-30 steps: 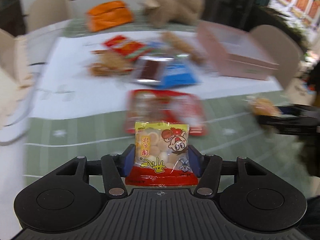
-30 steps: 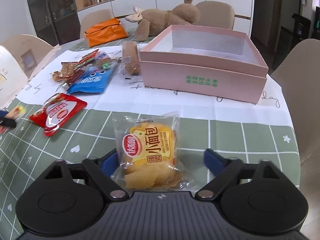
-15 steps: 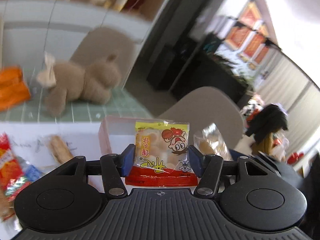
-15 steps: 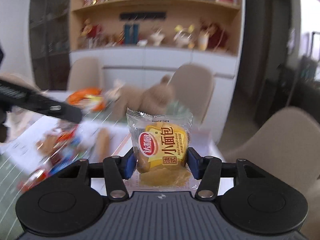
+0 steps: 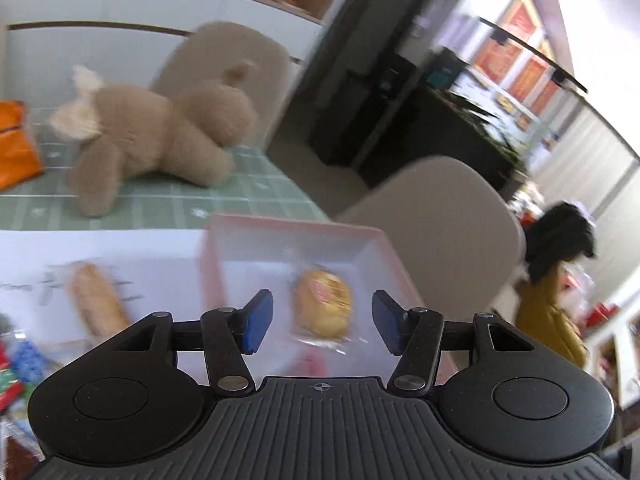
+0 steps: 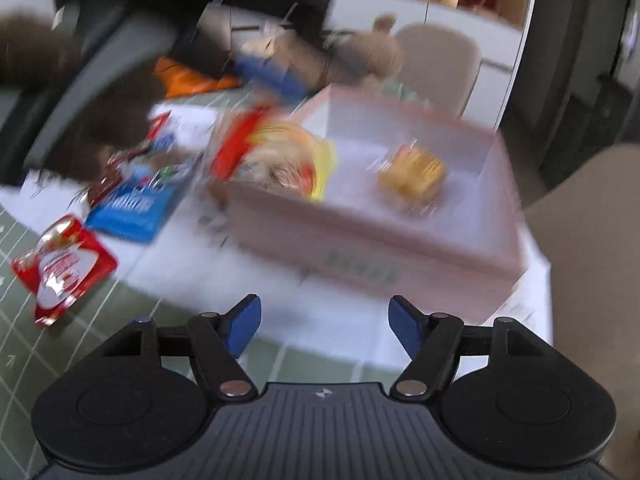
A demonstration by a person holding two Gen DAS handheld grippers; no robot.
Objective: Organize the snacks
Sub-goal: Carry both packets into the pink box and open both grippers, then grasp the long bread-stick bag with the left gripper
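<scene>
Both grippers are empty right now. My left gripper [image 5: 322, 327] hangs over the pink box [image 5: 387, 248] with nothing between the pads, jaws easing inward a little. My right gripper [image 6: 324, 326] sits back over the near edge of the surface [image 6: 120, 320], jaws spreading, also nothing in them.

The yellow bread packet [image 5: 323, 307] lies on the box floor, toward its right wall. A red-and-yellow snack packet [image 6: 276, 156] is at the box's left rim; too blurred to say if it's fully in.

Still out on the white sheet left of the box: blue packet [image 6: 132, 204], red packet [image 6: 64, 268] nearer the front edge, and a long brown roll [image 5: 96, 304].

My guess on handling: all light, crinkly, slippery film with soft or crumbly stuff inside. I'd pinch across the middle of the pack, gently, not the sealed edge.
</scene>
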